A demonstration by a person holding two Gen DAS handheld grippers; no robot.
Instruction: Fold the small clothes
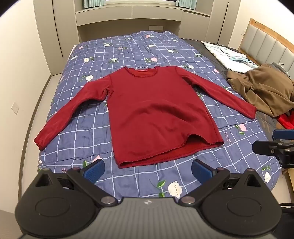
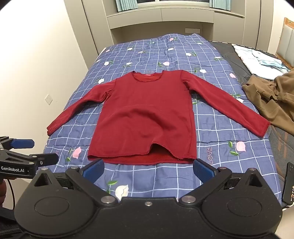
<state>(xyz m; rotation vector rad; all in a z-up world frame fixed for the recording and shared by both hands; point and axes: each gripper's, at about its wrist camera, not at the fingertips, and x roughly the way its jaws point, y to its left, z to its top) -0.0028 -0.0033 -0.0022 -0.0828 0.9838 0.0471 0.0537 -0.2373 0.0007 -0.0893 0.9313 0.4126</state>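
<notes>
A small dark red long-sleeved top (image 1: 156, 110) lies flat on the blue checked quilt (image 1: 102, 128), collar far, hem near, both sleeves spread out to the sides. It also shows in the right wrist view (image 2: 147, 114). Its near hem is slightly lifted at the right. My left gripper (image 1: 148, 170) is open and empty, hovering just short of the hem. My right gripper (image 2: 148, 169) is open and empty, also just short of the hem. The right gripper (image 1: 275, 145) shows at the right edge of the left wrist view; the left gripper (image 2: 23, 152) shows at the left edge of the right wrist view.
A brown garment (image 1: 264, 88) is heaped at the bed's right side, also in the right wrist view (image 2: 272, 99). Light bedding (image 1: 229, 55) lies beyond it by the headboard (image 1: 266, 38). A phone (image 2: 288, 183) stands at the near right. Cabinets (image 1: 128, 16) line the far wall.
</notes>
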